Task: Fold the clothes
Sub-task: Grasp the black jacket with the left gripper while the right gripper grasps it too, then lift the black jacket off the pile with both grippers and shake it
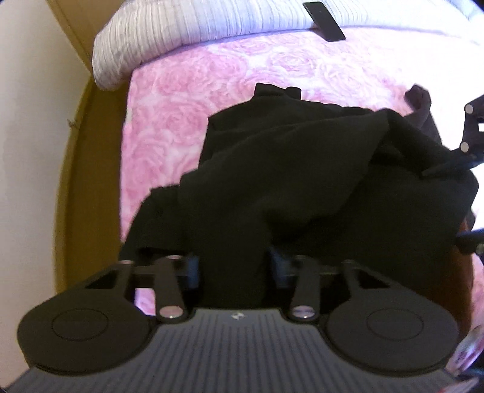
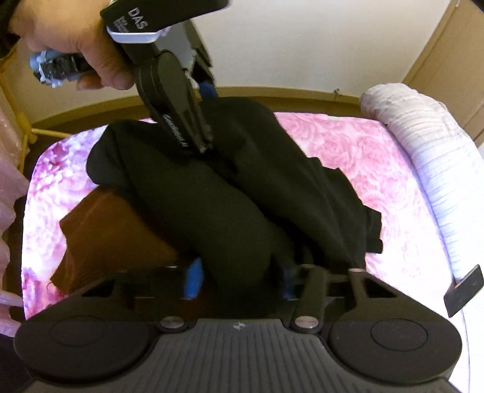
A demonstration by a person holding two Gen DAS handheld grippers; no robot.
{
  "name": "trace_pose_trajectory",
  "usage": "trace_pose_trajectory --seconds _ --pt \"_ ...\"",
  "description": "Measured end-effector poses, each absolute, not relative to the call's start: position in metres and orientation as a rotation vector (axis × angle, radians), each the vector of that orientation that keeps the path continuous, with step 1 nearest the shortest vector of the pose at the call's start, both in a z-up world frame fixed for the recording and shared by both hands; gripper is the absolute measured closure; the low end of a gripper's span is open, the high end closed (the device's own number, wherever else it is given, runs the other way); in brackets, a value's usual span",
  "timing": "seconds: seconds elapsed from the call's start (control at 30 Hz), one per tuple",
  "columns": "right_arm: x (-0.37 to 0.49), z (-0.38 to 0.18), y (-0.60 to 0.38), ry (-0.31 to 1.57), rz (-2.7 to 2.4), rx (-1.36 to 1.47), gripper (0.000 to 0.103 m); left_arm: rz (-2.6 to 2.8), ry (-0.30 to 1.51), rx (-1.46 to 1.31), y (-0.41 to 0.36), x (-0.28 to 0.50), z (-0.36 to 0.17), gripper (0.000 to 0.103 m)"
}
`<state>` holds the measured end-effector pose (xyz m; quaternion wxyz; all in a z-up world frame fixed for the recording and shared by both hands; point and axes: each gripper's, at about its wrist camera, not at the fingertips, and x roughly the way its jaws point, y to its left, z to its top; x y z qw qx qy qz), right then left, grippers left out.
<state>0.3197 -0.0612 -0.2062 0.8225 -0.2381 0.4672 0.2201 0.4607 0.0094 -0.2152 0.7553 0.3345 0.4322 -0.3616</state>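
In the left wrist view, the left gripper [image 1: 233, 266] has its jaws closed on a thick bunch of the black garment [image 1: 302, 169]; the cloth fills the gap between the blue pads [image 1: 193, 267] and runs down toward the camera. Beyond the fingers the garment hangs bunched and lifted over the pink bedspread [image 1: 181, 121], spreading up and to the right. At the right edge, part of the right gripper [image 1: 472, 130] shows against the cloth. Farther off lie a white ribbed pillow [image 1: 181, 33] and a black flat object [image 1: 325, 21] at its edge.

In the right wrist view, the right gripper [image 2: 239, 278] is likewise clamped on a fold of the garment [image 2: 211, 205], with cloth packed between its blue pads [image 2: 193, 281]. Left of it, a brown garment [image 2: 106, 229] lies on the bedspread [image 2: 348, 151]. Farther on, the garment stretches up to the left gripper [image 2: 205, 145], whose tip is buried in the cloth, held by a hand [image 2: 81, 45].
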Motion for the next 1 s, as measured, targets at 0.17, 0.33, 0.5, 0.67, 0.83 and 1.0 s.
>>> trace_pose_trajectory --seconds 0.17,0.33,0.5,0.67,0.83,1.0 --pt "0.313 -0.192 -0.064 0.957 0.418 -0.509 0.084 -0.769 0.886 0.713 0.007 0.447 -0.196 0.093" --pt "0.308 -0.147 -0.081 0.871 0.360 -0.461 0.092 -0.770 0.799 0.565 0.015 0.443 -0.146 0.094" --pt "0.293 -0.096 -0.099 0.768 0.304 -0.458 0.094 -0.808 0.675 0.419 0.018 0.444 -0.074 0.095" --pt "0.259 -0.046 -0.122 0.679 0.205 -0.450 0.095 -0.933 0.538 0.356 -0.005 0.422 -0.007 0.095" --pt "0.188 -0.014 -0.163 0.646 0.011 -0.427 0.095 -1.103 0.463 0.311 -0.052 0.376 0.033 0.095" --pt "0.101 0.008 -0.218 0.649 -0.218 -0.400 0.096 -1.329 0.405 0.303 -0.125 0.297 0.056 0.095"
